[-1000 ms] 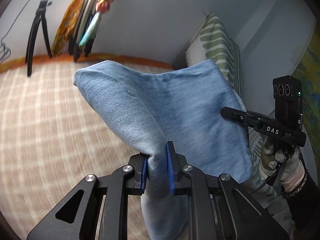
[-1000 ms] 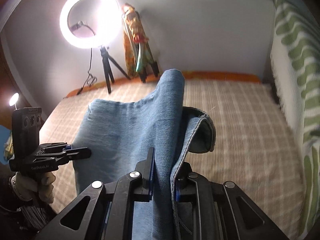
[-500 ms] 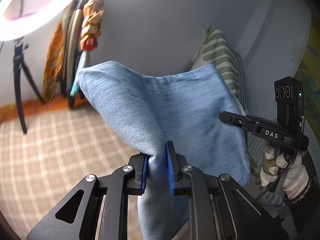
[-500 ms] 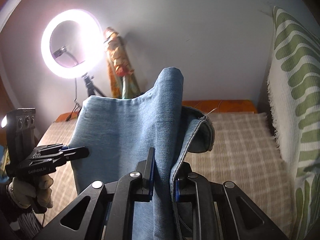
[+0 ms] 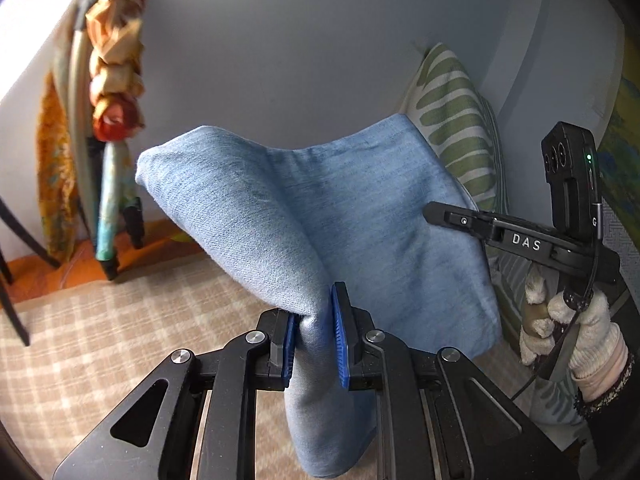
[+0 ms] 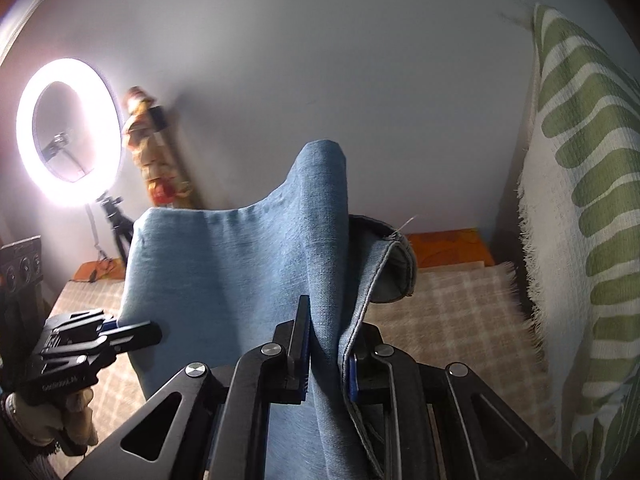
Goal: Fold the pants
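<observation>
Pants (image 5: 348, 208) hang between both claws – left claw (image 5: 314, 346), right claw (image 6: 326, 356) (each clenched on denim).

Lit ring light (image 6: 68, 132), leaf-print pillow (image 6: 580, 184) (green), plaid bedcover (image 5: 100, 328)

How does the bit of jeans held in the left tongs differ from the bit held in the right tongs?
The left tongs pinch a plain bunched fold of the jeans, with no stitching showing. The right tongs pinch a part with a stitched hem that curls open beside them. Both sets of tongs are shut on the same light blue denim, lifted above the checked bed cover.
</observation>
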The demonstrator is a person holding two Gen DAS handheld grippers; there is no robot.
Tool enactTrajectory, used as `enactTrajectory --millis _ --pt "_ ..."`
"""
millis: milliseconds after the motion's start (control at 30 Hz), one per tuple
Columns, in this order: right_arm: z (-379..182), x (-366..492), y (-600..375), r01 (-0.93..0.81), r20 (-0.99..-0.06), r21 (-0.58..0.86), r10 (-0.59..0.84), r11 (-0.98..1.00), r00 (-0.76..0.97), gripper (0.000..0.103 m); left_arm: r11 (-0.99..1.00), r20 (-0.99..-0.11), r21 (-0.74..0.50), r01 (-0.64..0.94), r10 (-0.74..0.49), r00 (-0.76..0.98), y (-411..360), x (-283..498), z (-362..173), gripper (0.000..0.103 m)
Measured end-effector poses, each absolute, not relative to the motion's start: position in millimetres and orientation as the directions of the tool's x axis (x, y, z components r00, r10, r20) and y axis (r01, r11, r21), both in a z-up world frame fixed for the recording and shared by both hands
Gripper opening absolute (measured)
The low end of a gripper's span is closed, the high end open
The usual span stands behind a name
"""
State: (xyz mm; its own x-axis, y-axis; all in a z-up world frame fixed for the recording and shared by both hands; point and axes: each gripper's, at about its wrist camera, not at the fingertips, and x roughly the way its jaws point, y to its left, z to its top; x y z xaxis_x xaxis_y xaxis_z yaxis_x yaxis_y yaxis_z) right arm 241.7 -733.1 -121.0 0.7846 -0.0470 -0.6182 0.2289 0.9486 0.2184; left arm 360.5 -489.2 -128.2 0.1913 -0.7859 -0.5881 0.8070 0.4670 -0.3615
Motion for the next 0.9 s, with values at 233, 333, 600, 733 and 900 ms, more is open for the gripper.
enactTrajectory --millis 233,333,600,733,900 --pt "-153.2 271.5 -765.3 0.278 -0.659 0.196 -0.084 0.94 0.747 0.011 0.483 -0.636 -0.33 0.811 -0.749 0.187 -522.0 371.8 -154.8 0.015" --pt "-172.7 284.2 -774.6 0.305 -0.692 0.172 -0.105 0.937 0.714 0.011 0.512 -0.666 -0.294 0.807 -0.715 0.211 -533.3 379.1 -166.2 0.015" --pt "-196.5 299.9 -782.2 0.372 -0.73 0.051 -0.22 0.927 0.647 0.027 0.575 -0.722 -0.246 0.78 -0.646 0.248 -539.6 389.7 -184.7 0.02" --pt "-189.6 296.3 -784.0 0.382 -0.717 0.049 -0.234 0.923 0.657 0.035 0.599 -0.731 -0.222 0.77 -0.625 0.275 -536.4 390.8 -186.5 0.02" --pt "-180.7 290.6 -777.6 0.39 -0.704 0.043 -0.249 0.92 0.665 0.059 0.609 -0.716 -0.199 0.768 -0.625 0.31 -526.0 385.1 -176.6 0.041"
